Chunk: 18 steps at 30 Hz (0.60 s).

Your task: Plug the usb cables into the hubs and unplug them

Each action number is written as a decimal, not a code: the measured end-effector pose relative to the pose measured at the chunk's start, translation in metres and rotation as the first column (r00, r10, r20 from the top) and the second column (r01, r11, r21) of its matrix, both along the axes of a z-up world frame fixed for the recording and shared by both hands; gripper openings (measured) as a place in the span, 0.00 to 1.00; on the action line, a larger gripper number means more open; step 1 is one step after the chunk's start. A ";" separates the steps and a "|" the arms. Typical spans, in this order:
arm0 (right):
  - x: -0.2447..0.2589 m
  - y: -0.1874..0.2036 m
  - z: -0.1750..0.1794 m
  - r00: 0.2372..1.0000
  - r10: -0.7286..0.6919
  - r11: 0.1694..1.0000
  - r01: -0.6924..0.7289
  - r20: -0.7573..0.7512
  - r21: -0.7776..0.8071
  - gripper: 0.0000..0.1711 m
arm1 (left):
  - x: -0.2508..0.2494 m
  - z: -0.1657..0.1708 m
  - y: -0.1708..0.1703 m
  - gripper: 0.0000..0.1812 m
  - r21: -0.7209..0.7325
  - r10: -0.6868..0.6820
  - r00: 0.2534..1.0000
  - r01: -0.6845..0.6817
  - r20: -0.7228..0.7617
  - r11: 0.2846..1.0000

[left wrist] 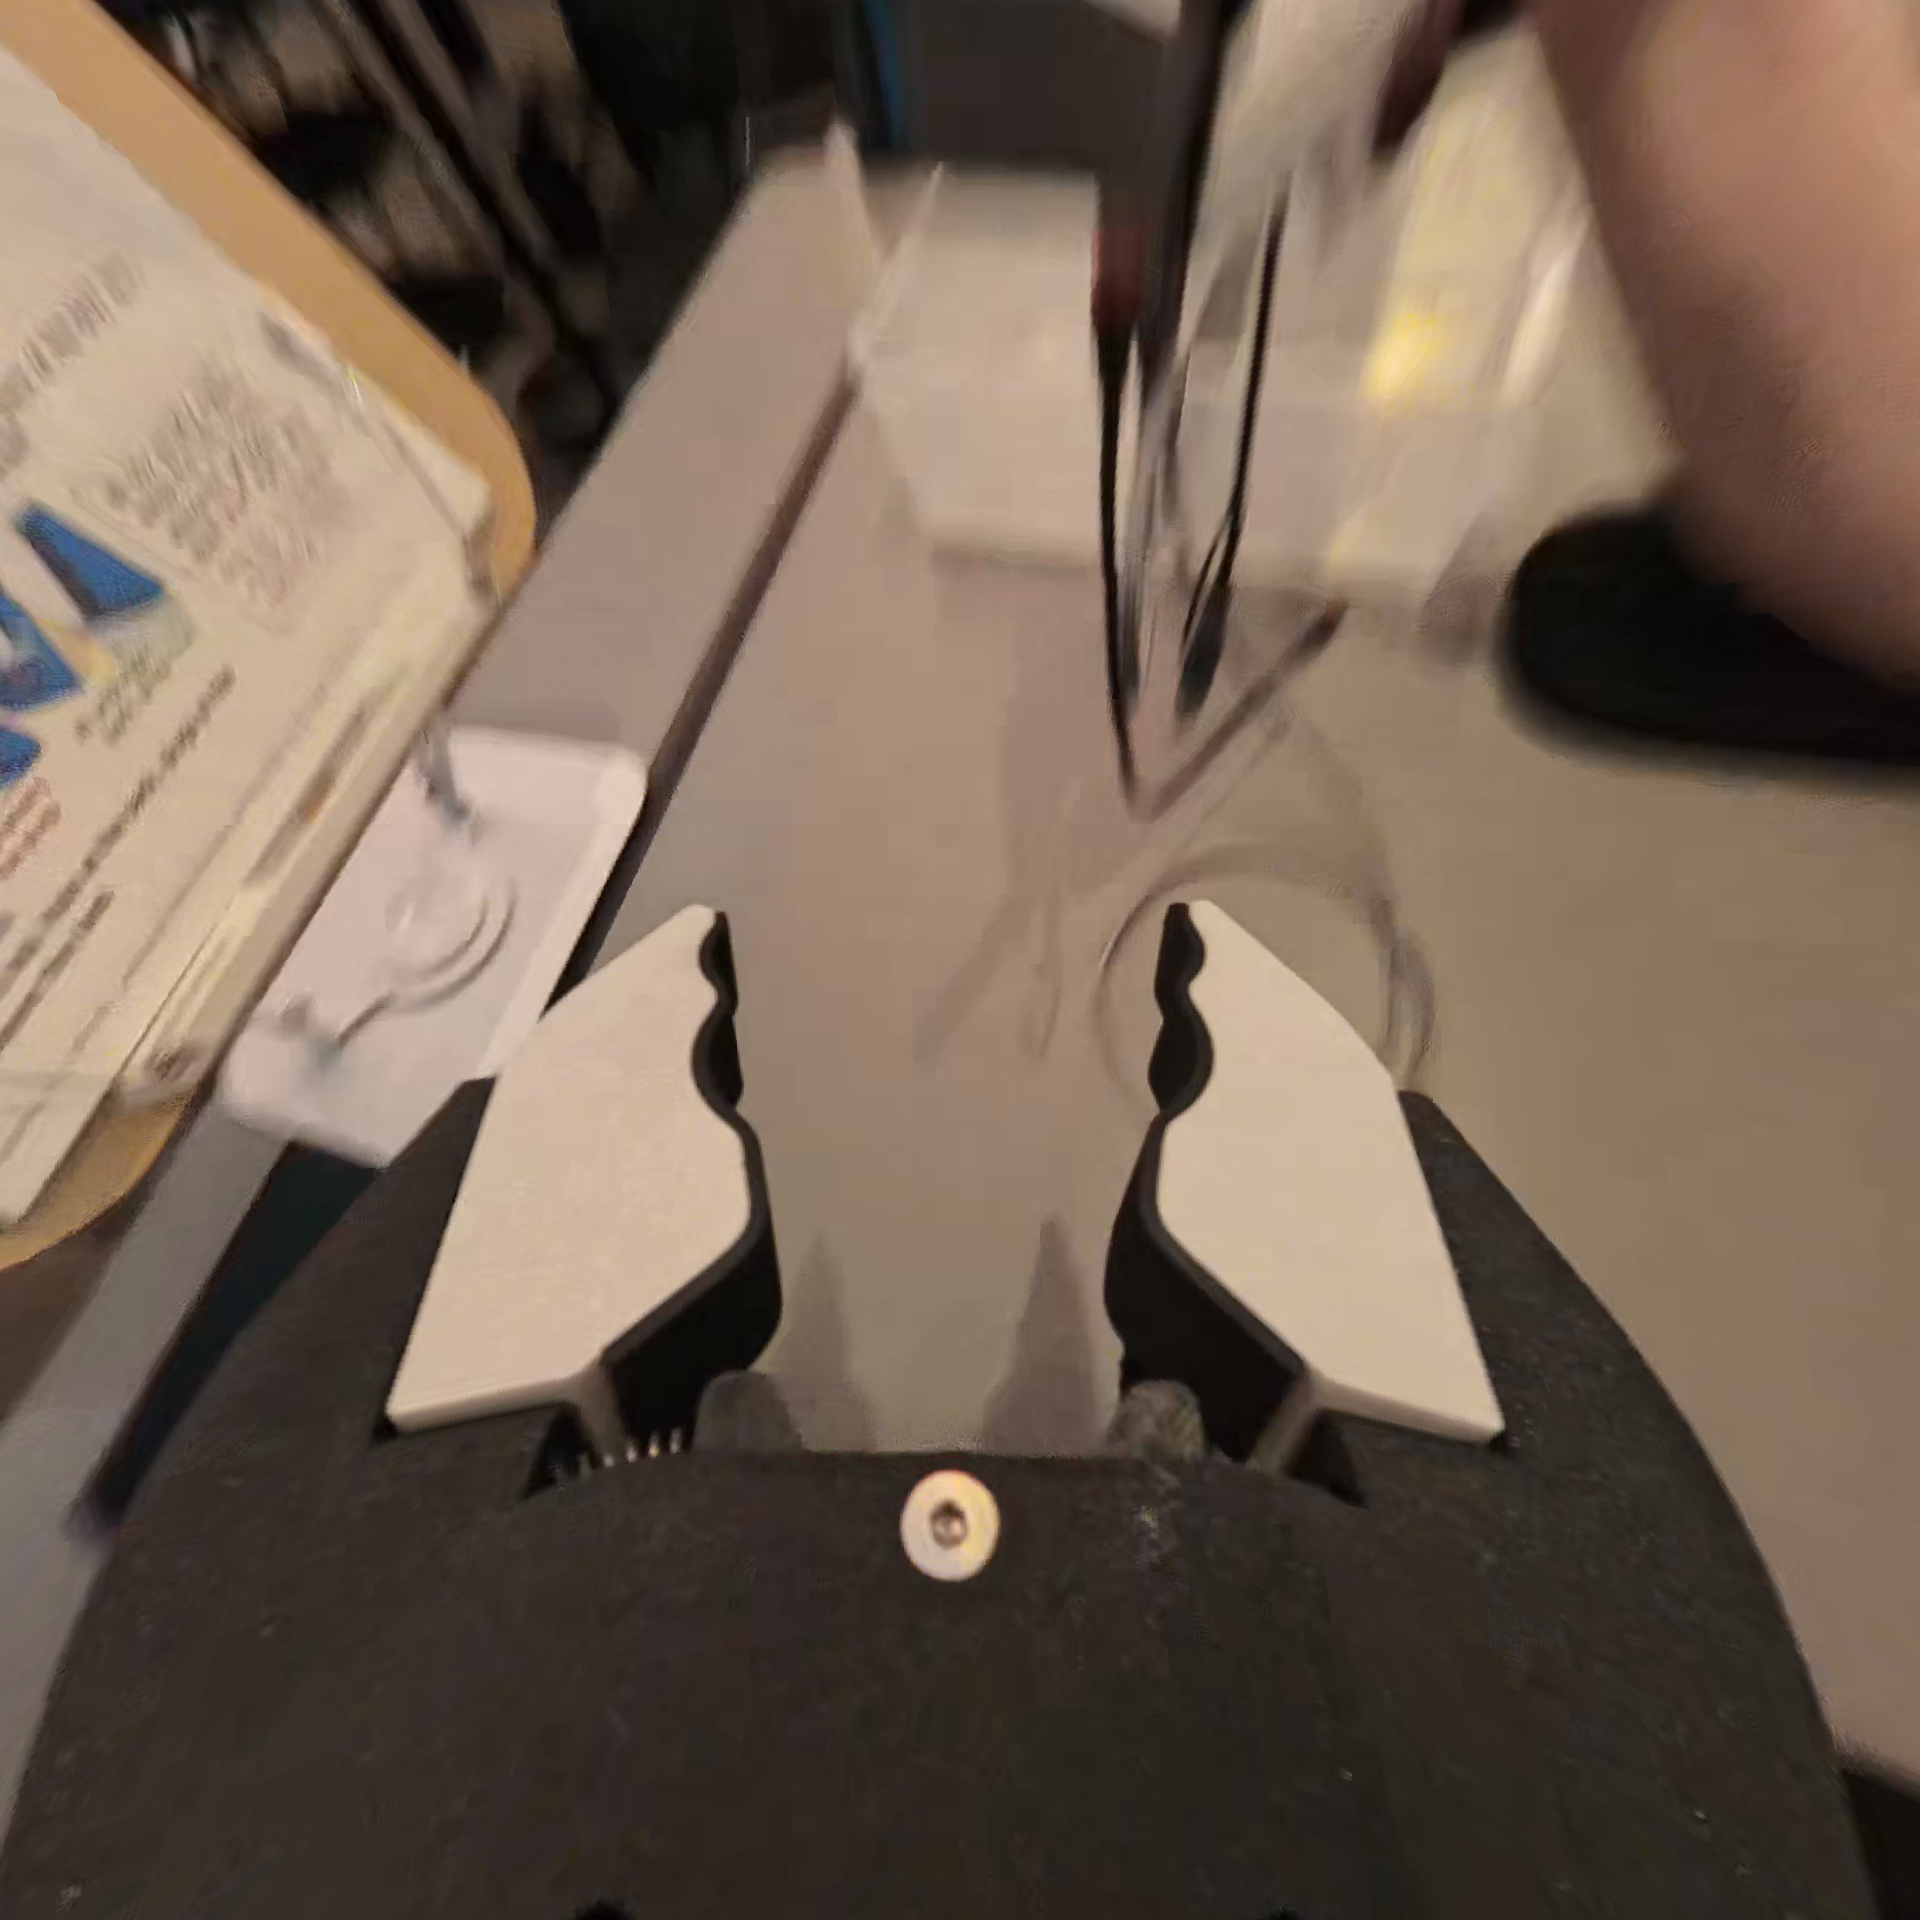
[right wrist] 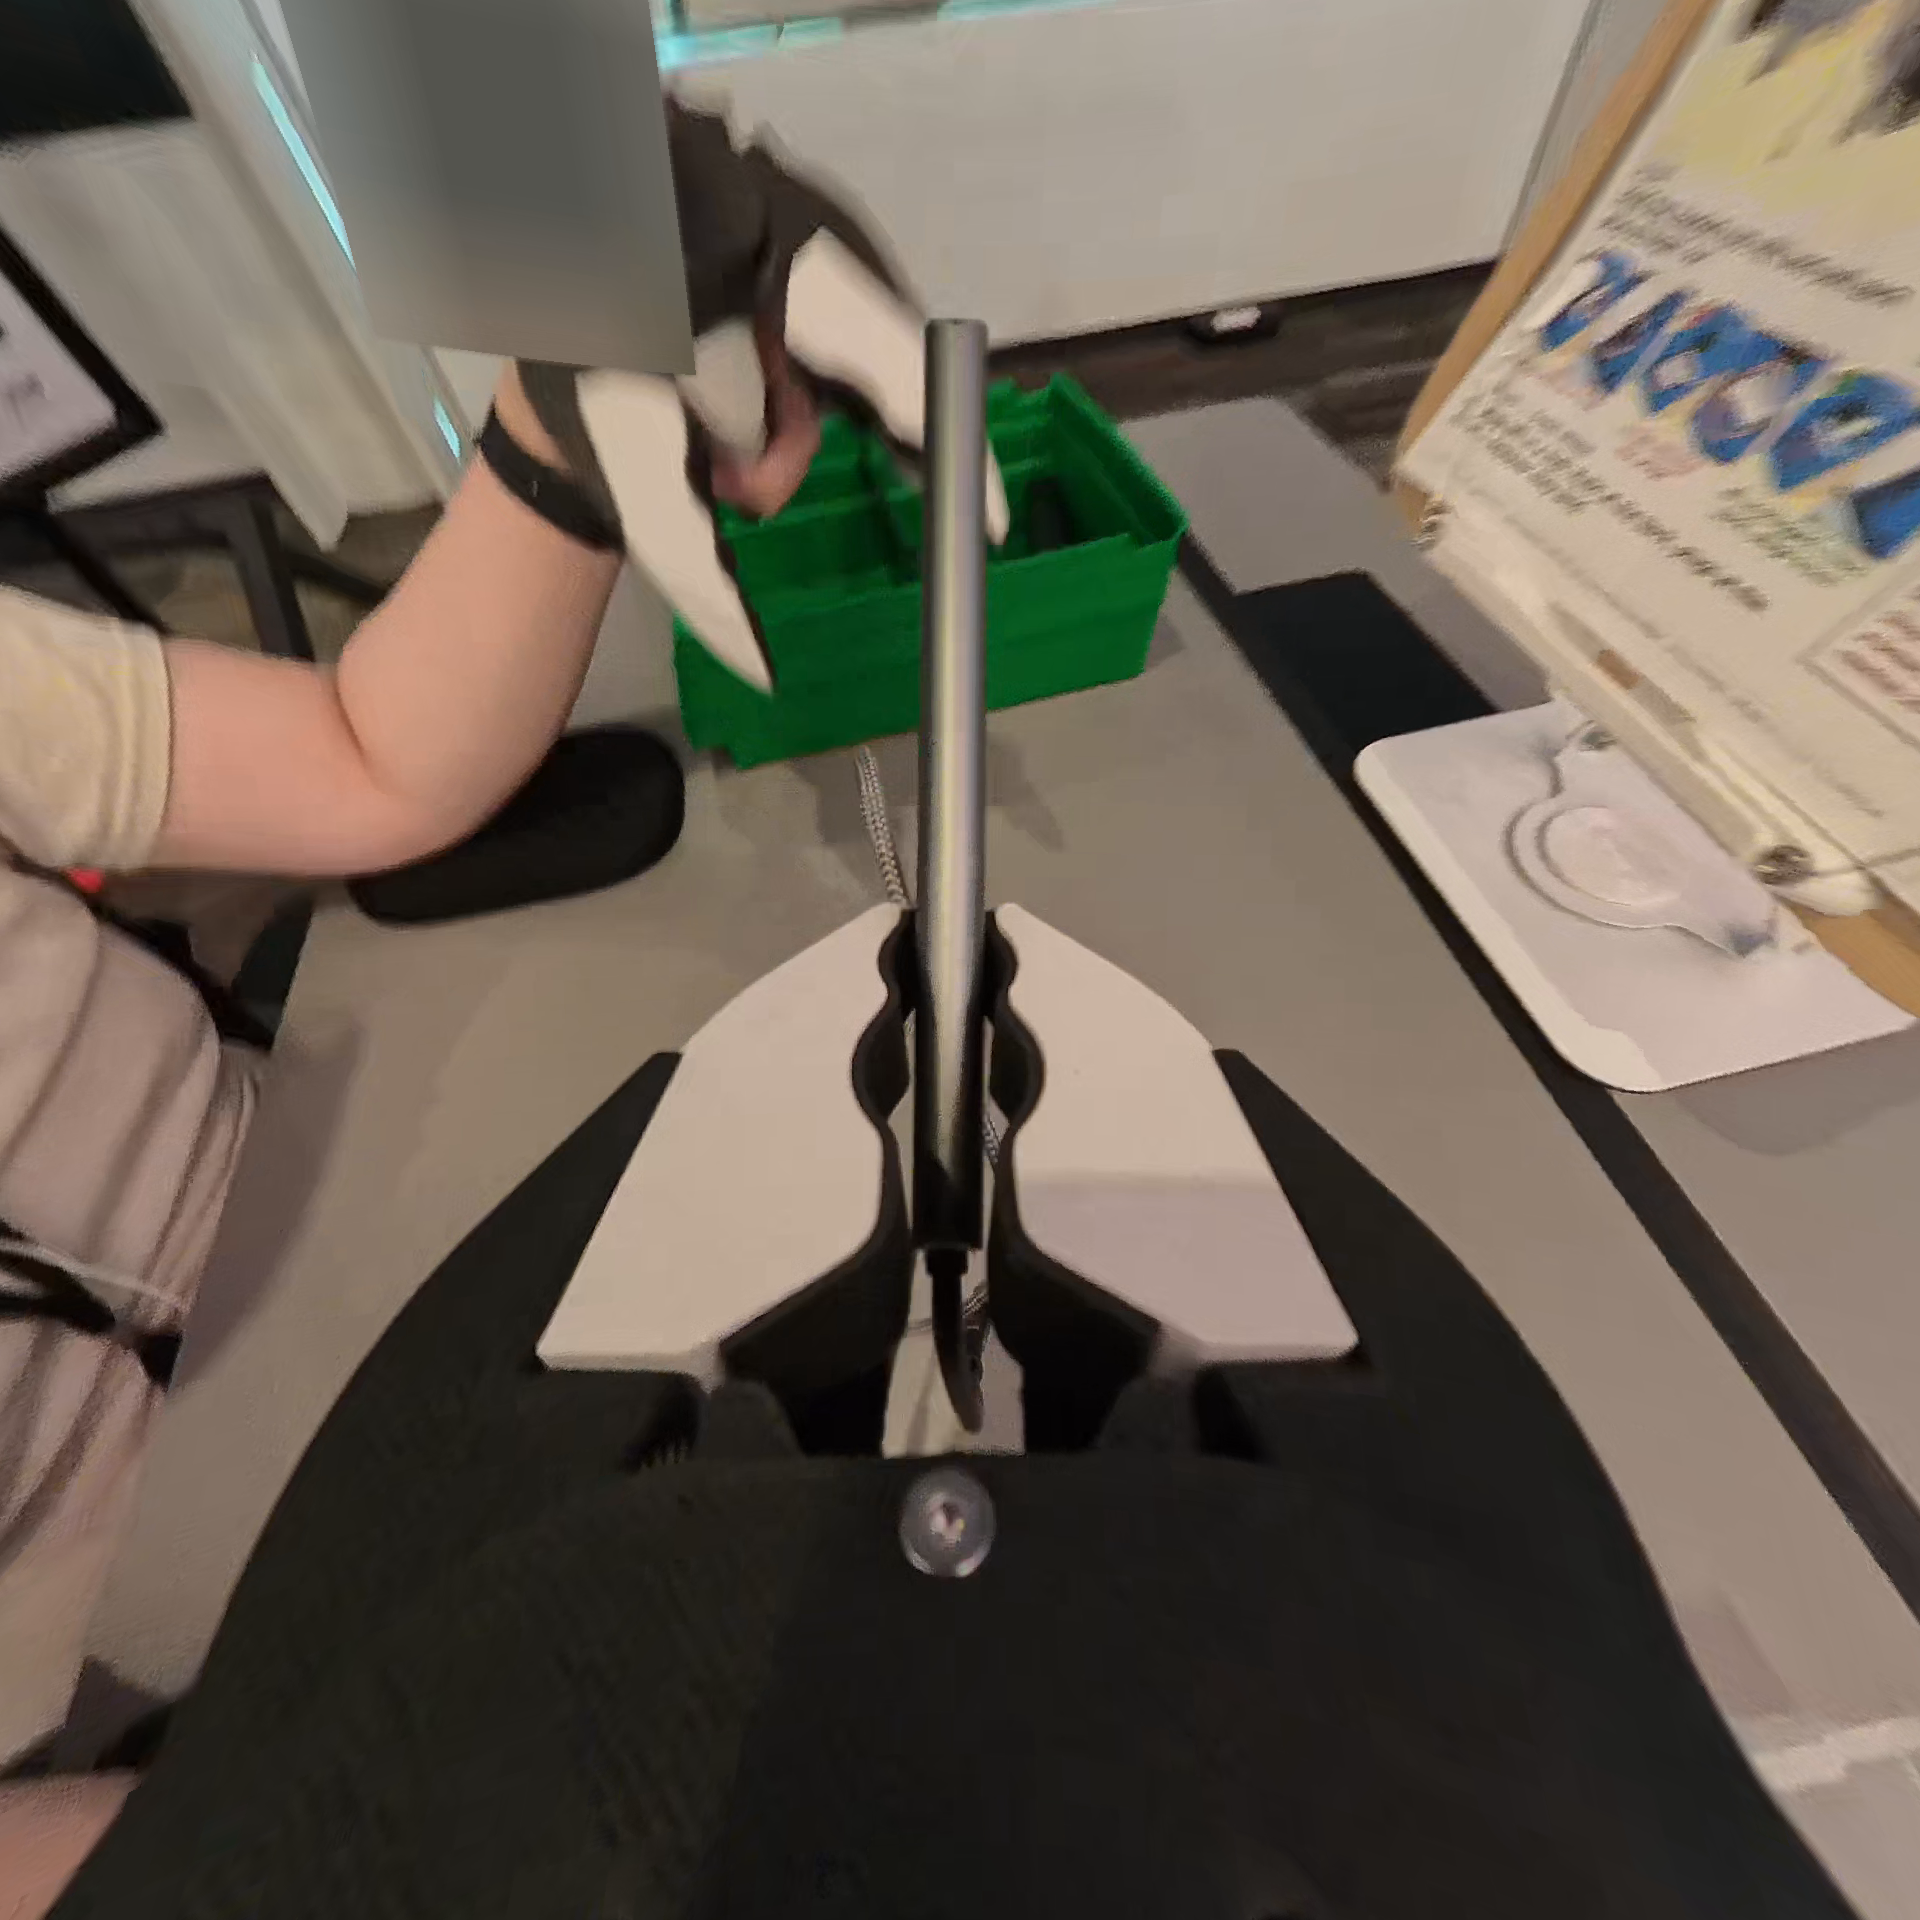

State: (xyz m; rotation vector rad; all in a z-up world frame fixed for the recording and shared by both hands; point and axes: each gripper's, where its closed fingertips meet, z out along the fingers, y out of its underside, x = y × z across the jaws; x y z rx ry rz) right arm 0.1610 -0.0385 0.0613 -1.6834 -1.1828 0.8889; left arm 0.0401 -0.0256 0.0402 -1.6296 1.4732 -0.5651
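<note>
Right tongs [right wrist: 951,920] clamped on grey hub [right wrist: 954,727], left tongs [left wrist: 945,920] apart, empty

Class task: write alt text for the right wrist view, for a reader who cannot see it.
The right tongs grip a slim grey hub, seen edge-on and pointing forward. Beyond it, the left tongs, blurred, hang above a green bin on the grey table.
</note>
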 end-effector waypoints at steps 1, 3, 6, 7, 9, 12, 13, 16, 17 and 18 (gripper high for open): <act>-0.008 -0.005 -0.007 0.998 0.034 0.999 -0.034 0.051 0.007 0.07 | 0.008 0.020 -0.007 0.44 -0.040 -0.038 0.990 0.044 0.138 0.998; -0.023 -0.012 -0.021 0.987 0.081 0.997 -0.083 0.137 0.008 0.07 | 0.025 0.052 -0.021 0.41 -0.084 -0.107 0.917 0.150 0.385 0.985; -0.039 -0.020 -0.032 0.971 0.135 0.991 -0.136 0.197 -0.010 0.07 | 0.039 0.042 -0.032 0.37 -0.146 -0.168 0.912 0.237 0.375 0.960; -0.042 -0.023 -0.035 0.967 0.153 0.988 -0.153 0.203 -0.016 0.07 | 0.040 0.028 -0.033 0.37 -0.167 -0.189 0.932 0.249 0.308 0.954; -0.046 -0.026 -0.037 0.962 0.176 0.984 -0.174 0.208 -0.027 0.07 | 0.043 0.011 -0.032 0.32 -0.178 -0.208 0.948 0.254 0.242 0.951; -0.047 -0.028 -0.041 0.956 0.199 0.980 -0.196 0.216 -0.036 0.07 | 0.051 0.014 -0.047 0.13 -0.231 -0.301 0.901 0.379 0.311 0.896; -0.046 -0.028 -0.042 0.955 0.199 0.980 -0.195 0.220 -0.039 0.07 | 0.053 0.017 -0.049 0.13 -0.250 -0.302 0.888 0.398 0.345 0.883; -0.046 -0.023 -0.043 0.958 0.184 0.983 -0.183 0.220 -0.024 0.07 | 0.057 0.019 -0.037 0.06 -0.269 -0.247 0.894 0.359 0.374 0.894; -0.046 -0.018 -0.041 0.964 0.159 0.987 -0.163 0.212 0.000 0.07 | 0.057 0.021 -0.032 0.06 -0.282 -0.219 0.895 0.341 0.388 0.897; -0.046 -0.013 -0.037 0.973 0.131 0.989 -0.141 0.190 0.041 0.09 | 0.056 0.023 -0.027 0.06 -0.318 -0.180 0.895 0.324 0.408 0.891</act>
